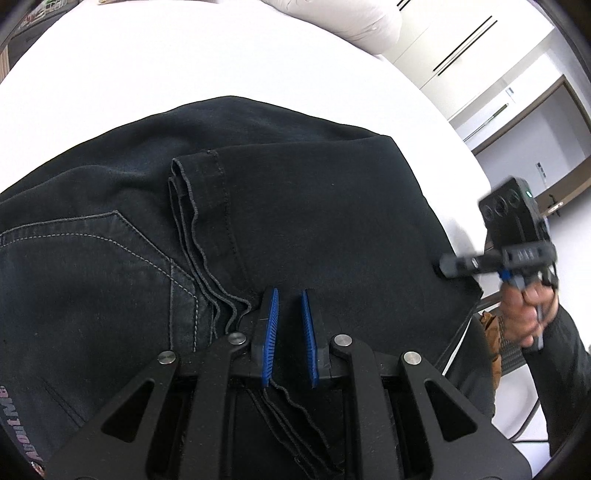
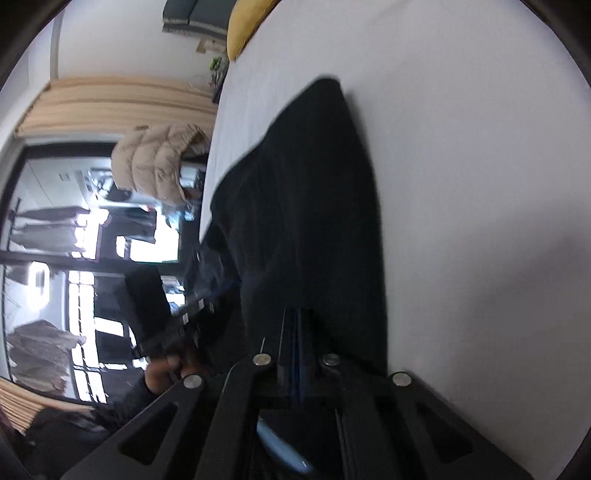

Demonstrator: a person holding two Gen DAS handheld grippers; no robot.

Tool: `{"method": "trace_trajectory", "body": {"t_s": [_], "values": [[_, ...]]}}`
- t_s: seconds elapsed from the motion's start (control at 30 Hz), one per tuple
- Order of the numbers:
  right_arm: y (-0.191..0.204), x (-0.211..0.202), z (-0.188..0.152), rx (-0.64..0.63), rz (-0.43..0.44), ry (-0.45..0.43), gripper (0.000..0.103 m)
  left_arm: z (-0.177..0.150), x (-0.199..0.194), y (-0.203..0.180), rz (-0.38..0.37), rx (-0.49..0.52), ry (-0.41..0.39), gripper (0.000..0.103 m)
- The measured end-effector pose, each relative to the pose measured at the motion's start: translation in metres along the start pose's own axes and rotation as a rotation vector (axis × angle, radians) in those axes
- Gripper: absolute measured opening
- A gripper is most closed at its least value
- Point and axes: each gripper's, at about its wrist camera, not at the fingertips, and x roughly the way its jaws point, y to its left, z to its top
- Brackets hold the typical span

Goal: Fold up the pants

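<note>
Spreading across most of both views, a white bed (image 1: 184,74) carries the black pants (image 1: 295,206), which lie folded over on themselves near its edge. A leg hem (image 1: 207,192) with stitched edge rests across the seat, beside a back pocket (image 1: 92,251) outlined in pale thread. White pillow (image 1: 354,18) at the far side of the bed. Beige puffer jacket (image 2: 159,162) hangs beyond the bed edge in the right wrist view, blurred.

Left gripper (image 1: 290,332): blue pads stand slightly apart over the dark cloth; whether any fabric is pinched between them cannot be told. Frayed hem threads trail just under the jaws.

Right gripper (image 2: 293,328): jaws pressed together, tips against the fold edge of the pants; any cloth between them is not discernible. The person's right hand (image 1: 524,314) grips its handle off the bed edge.
</note>
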Motion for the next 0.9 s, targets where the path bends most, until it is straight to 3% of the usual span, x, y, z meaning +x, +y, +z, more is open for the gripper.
{"method": "trace_trajectory", "body": {"t_s": [0.17, 0.4, 0.53, 0.57, 0.67, 0.7, 0.73, 0.8, 0.83, 0.9], "values": [[0.004, -0.006, -0.027, 0.004, -0.013, 0.005, 0.000, -0.004, -0.003, 0.000, -0.004, -0.007, -0.010, 0.013], [-0.012, -0.003, -0.041, 0.038, 0.013, -0.060, 0.000, -0.008, -0.007, 0.004, -0.008, -0.018, -0.029, 0.013], [-0.007, -0.008, -0.044, 0.055, -0.003, -0.104, 0.000, -0.017, -0.037, 0.005, -0.012, -0.071, -0.069, 0.013], [0.001, -0.012, -0.045, 0.039, -0.027, -0.124, 0.008, -0.021, -0.049, 0.006, -0.021, -0.078, -0.097, 0.013], [0.027, -0.025, -0.053, 0.015, 0.030, -0.235, 0.069, -0.043, -0.095, 0.014, -0.060, -0.096, -0.206, 0.014], [0.039, -0.028, -0.057, 0.006, 0.062, -0.289, 0.076, -0.052, -0.109, 0.018, -0.062, -0.109, -0.238, 0.019], [0.048, -0.028, -0.059, -0.012, 0.087, -0.316, 0.076, -0.063, -0.129, 0.027, -0.066, -0.136, -0.280, 0.026], [0.068, -0.018, -0.059, -0.046, 0.142, -0.330, 0.076, -0.082, -0.157, 0.041, -0.064, -0.185, -0.348, 0.088], [0.074, -0.012, -0.057, -0.049, 0.157, -0.327, 0.076, -0.099, -0.179, 0.054, -0.049, -0.236, -0.421, 0.093], [0.088, 0.006, -0.051, -0.067, 0.186, -0.309, 0.075, -0.121, -0.206, 0.073, -0.034, -0.316, -0.498, 0.093]]}}
